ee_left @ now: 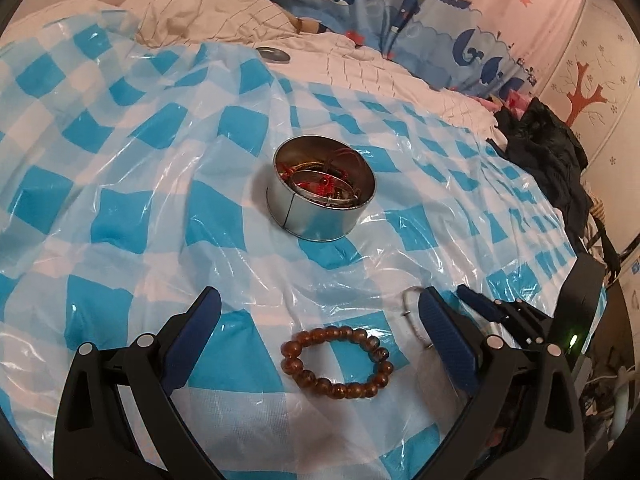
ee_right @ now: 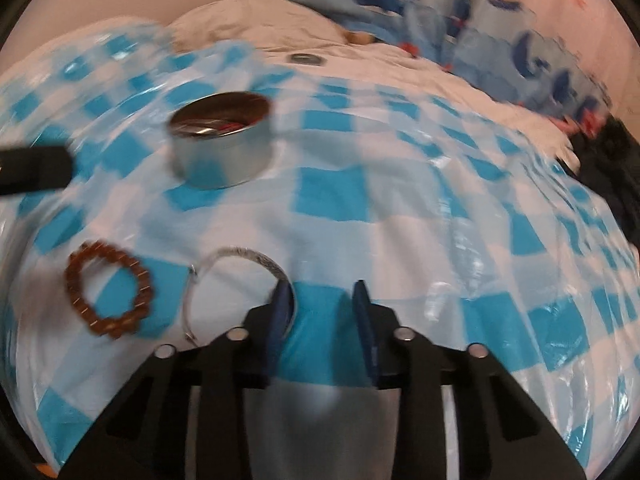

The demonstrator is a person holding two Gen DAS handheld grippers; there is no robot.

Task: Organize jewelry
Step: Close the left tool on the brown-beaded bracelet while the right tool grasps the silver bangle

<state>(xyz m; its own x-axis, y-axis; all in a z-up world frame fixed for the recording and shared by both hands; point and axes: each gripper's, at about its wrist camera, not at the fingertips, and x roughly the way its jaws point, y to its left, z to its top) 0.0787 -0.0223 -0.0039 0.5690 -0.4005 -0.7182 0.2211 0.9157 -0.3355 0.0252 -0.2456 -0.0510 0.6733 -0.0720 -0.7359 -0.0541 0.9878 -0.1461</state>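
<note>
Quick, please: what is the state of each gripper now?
Left gripper: open, holding nothing, above the bead bracelet.
Right gripper: open, empty, one finger beside the silver bangle.

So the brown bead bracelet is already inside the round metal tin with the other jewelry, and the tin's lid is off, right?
Not quite. The brown bead bracelet lies on the blue checkered plastic sheet, outside the round metal tin, between the open left claw's fingers in the left wrist view. The tin is indeed open, with other jewelry inside.
</note>
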